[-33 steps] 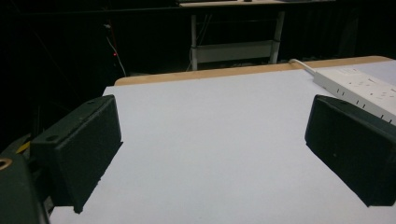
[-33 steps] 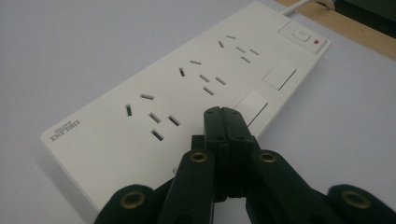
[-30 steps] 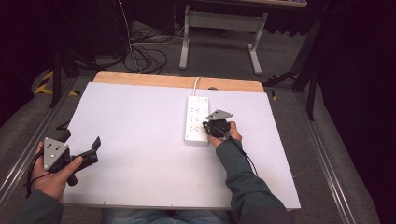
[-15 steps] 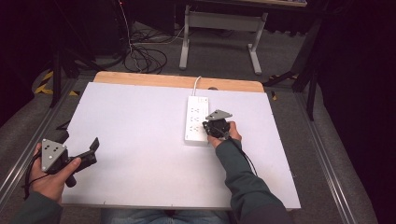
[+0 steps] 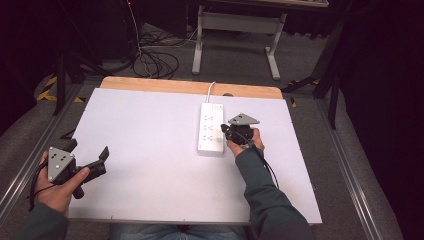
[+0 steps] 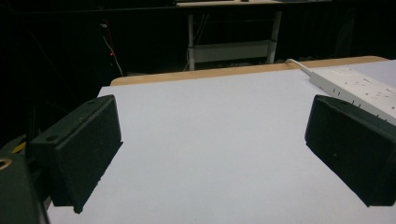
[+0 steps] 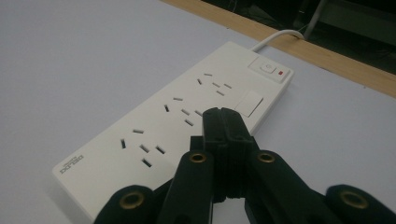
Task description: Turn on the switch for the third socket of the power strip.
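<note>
While power strip (image 5: 210, 129) lies flat on white table (image 5: 150, 150), just left of right gripper (image 5: 231, 134), all sockets empty, cord running off far edge. Right gripper: jaws pressed together, empty, tips low over strip's near-right edge (image 7: 224, 122). Rocker switch (image 7: 266, 68) beyond tips, untouched. Left gripper (image 5: 102, 156): jaws wide apart, empty, well away at near-left. Work judged early; contact not yet confirmed.

A white power strip (image 5: 210, 128) lies flat just right of the high view's centre, long axis running away from the camera. Its top face shows rows of sockets, with a switch at the far end where a white cord (image 5: 210, 90) leaves
</note>
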Motion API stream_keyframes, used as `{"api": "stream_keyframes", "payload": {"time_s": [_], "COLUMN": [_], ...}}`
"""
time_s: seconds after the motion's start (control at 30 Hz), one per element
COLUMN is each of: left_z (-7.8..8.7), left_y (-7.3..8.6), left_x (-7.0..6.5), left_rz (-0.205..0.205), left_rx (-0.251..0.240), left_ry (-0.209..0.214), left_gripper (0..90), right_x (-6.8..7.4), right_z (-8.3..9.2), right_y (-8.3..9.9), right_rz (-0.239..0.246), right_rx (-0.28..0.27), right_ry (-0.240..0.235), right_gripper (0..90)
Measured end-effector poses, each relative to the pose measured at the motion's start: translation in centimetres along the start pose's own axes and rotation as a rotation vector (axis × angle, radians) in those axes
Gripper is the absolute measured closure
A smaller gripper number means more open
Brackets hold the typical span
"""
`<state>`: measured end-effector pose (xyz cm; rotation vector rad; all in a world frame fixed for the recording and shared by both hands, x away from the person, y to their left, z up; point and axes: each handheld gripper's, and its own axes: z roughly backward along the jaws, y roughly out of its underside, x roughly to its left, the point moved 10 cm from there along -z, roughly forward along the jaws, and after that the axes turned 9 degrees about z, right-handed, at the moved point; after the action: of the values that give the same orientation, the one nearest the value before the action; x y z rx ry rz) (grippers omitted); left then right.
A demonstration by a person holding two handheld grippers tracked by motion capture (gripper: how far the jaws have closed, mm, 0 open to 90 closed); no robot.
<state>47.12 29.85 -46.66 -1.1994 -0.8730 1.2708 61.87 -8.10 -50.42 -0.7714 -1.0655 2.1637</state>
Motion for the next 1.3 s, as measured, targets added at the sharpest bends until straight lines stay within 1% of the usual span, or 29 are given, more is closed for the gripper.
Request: {"api": "stream_keyframes", "payload": {"time_s": [0.13,0.2,0.23,0.43,0.57,0.63,0.7,0.77,0.9,1.17,1.3], "left_z": [-0.2,-0.3,-0.4,-0.7,-0.8,-0.8,-0.9,-0.9,-1.0,-1.4,-1.4], "left_y": [0.0,0.0,0.0,-0.1,0.0,0.0,0.0,0.0,0.0,0.0,-0.1], "left_x": [-0.1,-0.2,-0.3,-0.6,-0.6,-0.7,-0.8,-0.8,-0.8,-1.3,-1.3], "left_rz": [0.0,0.0,-0.004,-0.003,-0.003,-0.004,-0.004,-0.005,-0.003,-0.007,-0.007], "left_rx": [0.0,0.003,0.003,0.004,0.007,0.008,0.006,0.01,0.009,0.013,0.01], "left_ry": [0.003,0.008,0.011,0.02,0.021,0.022,0.023,0.022,0.023,0.04,0.041], "left_gripper": [4.2,4.2,4.2,4.2,4.2,4.3,4.2,4.2,4.2,4.3,4.3], "right_x": [0.0,0.1,0.2,0.5,0.5,0.3,-0.1,-0.4,-0.8,-1.3,-1.4], "right_z": [0.3,0.5,0.6,1.2,2.1,2.6,3.1,3.5,4.0,4.9,5.4], "right_y": [0.0,0.0,-0.1,-0.5,-0.6,-0.6,-0.8,-0.8,-0.9,-0.8,-0.9], "right_rz": [-0.004,0.012,0.01,0.009,0.005,-0.005,-0.042,-0.054,-0.073,-0.09,-0.101], "right_rx": [-0.003,-0.003,-0.003,-0.024,-0.041,-0.05,-0.072,-0.082,-0.096,-0.111,-0.136], "right_ry": [0.0,-0.001,-0.001,-0.01,-0.018,-0.016,-0.021,-0.016,-0.014,-0.006,-0.011], "right_gripper": [90.0,90.0,90.0,90.0,90.0,90.0,90.0,90.0,90.0,90.0,90.0]}}
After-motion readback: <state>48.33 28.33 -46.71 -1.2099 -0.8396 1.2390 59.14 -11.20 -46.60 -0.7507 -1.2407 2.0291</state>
